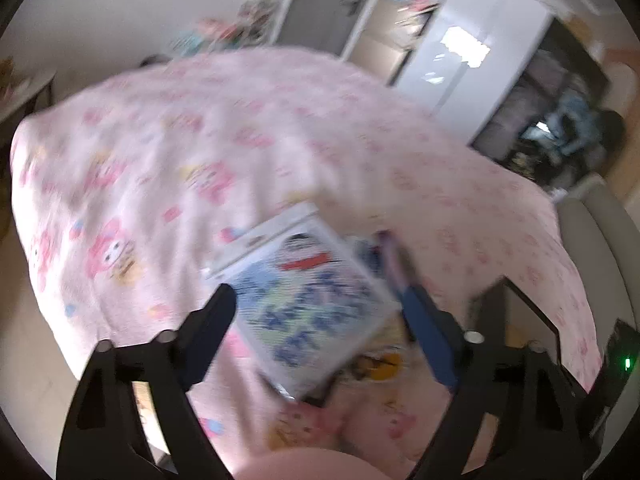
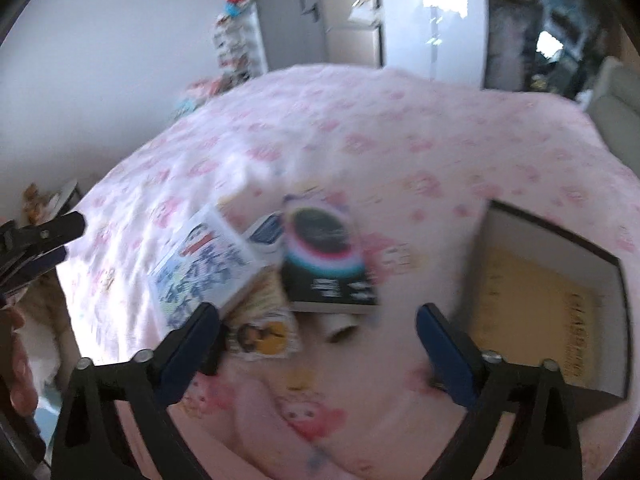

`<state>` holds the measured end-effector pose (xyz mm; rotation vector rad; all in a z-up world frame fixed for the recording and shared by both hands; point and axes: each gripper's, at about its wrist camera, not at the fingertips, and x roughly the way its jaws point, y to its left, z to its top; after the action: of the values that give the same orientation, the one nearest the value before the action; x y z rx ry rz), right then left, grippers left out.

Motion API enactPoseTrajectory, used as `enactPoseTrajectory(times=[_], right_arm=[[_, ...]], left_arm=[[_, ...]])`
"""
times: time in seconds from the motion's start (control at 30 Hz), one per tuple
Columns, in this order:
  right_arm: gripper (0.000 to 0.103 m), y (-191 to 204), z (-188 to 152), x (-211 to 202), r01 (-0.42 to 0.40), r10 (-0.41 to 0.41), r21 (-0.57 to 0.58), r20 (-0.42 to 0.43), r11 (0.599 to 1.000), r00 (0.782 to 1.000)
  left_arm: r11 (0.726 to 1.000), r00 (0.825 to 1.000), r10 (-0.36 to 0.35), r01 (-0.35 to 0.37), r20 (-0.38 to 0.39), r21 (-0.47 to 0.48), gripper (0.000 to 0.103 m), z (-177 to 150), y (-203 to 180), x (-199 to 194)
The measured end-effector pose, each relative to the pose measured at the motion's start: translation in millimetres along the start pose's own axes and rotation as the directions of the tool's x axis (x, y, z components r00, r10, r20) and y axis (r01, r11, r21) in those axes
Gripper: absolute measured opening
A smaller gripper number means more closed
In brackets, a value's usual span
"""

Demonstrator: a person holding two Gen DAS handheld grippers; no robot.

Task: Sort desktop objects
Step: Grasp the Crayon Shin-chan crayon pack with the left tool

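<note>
Boxes (image 2: 240, 268) lie heaped on the bedspread (image 2: 400, 140) beside the bin (image 2: 552, 300); both my grippers (image 1: 316, 300) (image 2: 318, 322) hang spread and empty, so I'd square up before closing.

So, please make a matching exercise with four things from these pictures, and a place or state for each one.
Things:
1. white box with blue print
2. black box with a coloured ring
3. open storage box
4. right gripper

Places or states:
a. open, holding nothing
b. right of the pile, with a yellow sheet inside
c. left side of the pile
d. middle of the pile, on top

Pairs: 1-c, 2-d, 3-b, 4-a
</note>
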<state>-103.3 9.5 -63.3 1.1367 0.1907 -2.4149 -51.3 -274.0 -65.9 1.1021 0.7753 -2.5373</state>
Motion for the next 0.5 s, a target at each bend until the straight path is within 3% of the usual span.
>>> enactPoseTrajectory(times=[0.1,0.23,0.43,0.5], right_arm=[[0.084,26,11,39,-0.017,0.013,-0.058,-0.058,0.998,0.998],[0.059,48,27,88,0.003,-0.016,-0.113,-0.118,0.994,0.993],[0.054,63,43,144,-0.031,-0.003,-0.172,-0.192,0.985,0.981],[0.054,65,44,159,-0.047,0.006,-0.181,-0.223,0.982,0.975]], left_arm=[[0.989,0.996,-0.021,0.008,-0.092,-0.145,0.065,3,40,36],[0.959,0.977,-0.056,-0.004,-0.204,-0.285,0.060,-7,71,77],[0.931,0.936,-0.097,-0.034,-0.337,-0.363,0.063,-27,86,127],[0.919,0.912,-0.135,-0.030,-0.387,-0.392,0.065,-34,89,141]])
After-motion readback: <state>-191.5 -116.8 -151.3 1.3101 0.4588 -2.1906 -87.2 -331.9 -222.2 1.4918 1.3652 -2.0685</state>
